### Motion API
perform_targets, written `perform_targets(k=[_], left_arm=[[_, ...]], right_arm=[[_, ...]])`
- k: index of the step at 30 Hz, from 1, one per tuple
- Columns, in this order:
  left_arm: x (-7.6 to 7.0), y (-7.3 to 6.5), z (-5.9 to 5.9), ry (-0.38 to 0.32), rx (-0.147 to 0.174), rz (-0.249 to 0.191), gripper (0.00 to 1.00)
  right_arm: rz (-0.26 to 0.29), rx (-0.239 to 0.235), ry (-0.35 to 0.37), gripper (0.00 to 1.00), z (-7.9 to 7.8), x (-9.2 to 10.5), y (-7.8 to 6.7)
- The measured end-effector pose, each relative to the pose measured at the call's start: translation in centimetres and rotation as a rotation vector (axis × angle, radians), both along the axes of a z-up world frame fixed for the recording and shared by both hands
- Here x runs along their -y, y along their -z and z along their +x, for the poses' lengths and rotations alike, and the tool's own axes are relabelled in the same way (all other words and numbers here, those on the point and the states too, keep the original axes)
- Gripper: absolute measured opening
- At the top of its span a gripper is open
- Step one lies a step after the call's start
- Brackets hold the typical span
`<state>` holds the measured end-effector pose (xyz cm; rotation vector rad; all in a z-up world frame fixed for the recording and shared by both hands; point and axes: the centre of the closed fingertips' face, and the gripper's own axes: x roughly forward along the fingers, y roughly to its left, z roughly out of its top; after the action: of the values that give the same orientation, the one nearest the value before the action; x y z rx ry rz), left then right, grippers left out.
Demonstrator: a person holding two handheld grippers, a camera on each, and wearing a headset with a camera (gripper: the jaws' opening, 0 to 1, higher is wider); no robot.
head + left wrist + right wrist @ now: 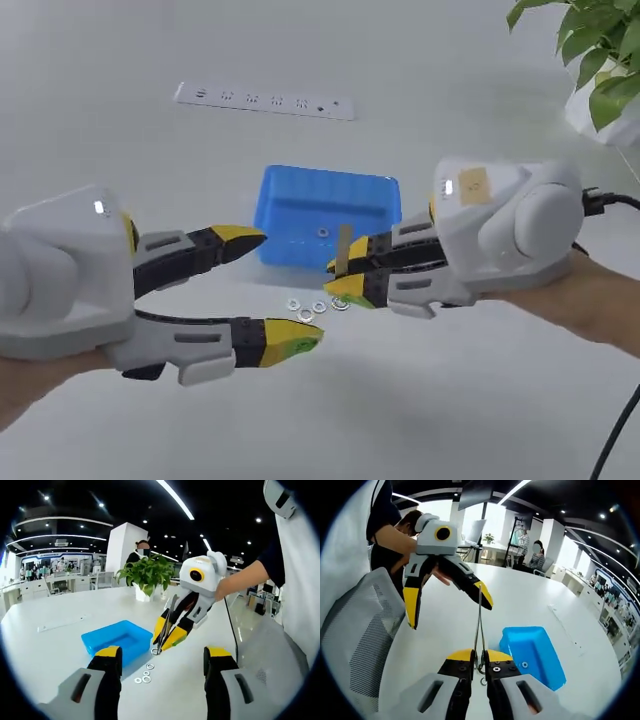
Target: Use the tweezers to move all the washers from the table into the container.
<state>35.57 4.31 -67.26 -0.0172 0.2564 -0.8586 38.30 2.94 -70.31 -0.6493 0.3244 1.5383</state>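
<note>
Washers (315,306) sit in a little cluster on the table, just on the near side of the blue container (290,190), with one already inside it. The right gripper (345,278) is clamped on the tweezers (344,250), which point steeply down with their tips right over the cluster. It's clearly the closer one. The left gripper (280,288) hangs beside it, jaws spread wide and holding nothing. Probably the drop into the container is just a short hop forward.

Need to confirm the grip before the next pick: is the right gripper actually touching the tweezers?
Touching. In the right gripper view, the right gripper has its jaws shut on the tweezers, whose thin arms run out from between them.
</note>
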Motion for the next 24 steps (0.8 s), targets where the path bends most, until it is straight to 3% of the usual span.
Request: perform_targets(k=[1, 3, 9, 15, 21, 24], left_arm=[[-0.2, -0.4, 0.2, -0.029, 0.007, -0.03, 0.73], [-0.2, -0.6, 0.2, -0.042, -0.005, -0.063, 0.74], [-0.8, 0.2, 0.4, -0.056, -0.009, -0.043, 0.75], [-1.6, 1.3, 0.3, -0.074, -0.039, -0.039, 0.78], [-3.0, 2.5, 0.4, -0.117, -0.059, 0.013, 0.93], [-3.7, 2.5, 0.6, -0.131, -0.057, 0.012, 0.95]], right_arm=[[-0.012, 0.028, -0.005, 0.09, 0.4, 0.1, -0.2], [0.003, 0.021, 0.004, 0.09, 0.7, 0.1, -1.0], [0.022, 0.044, 0.026, 0.09, 2.7, 0.2, -2.5], [0.052, 0.056, 0.069, 0.09, 5.5, 0.0, -3.5], [0.065, 0.047, 0.097, 0.09, 8.6, -0.8, -3.1], [0.064, 0.039, 0.107, 0.09, 9.9, -1.4, -2.4]])
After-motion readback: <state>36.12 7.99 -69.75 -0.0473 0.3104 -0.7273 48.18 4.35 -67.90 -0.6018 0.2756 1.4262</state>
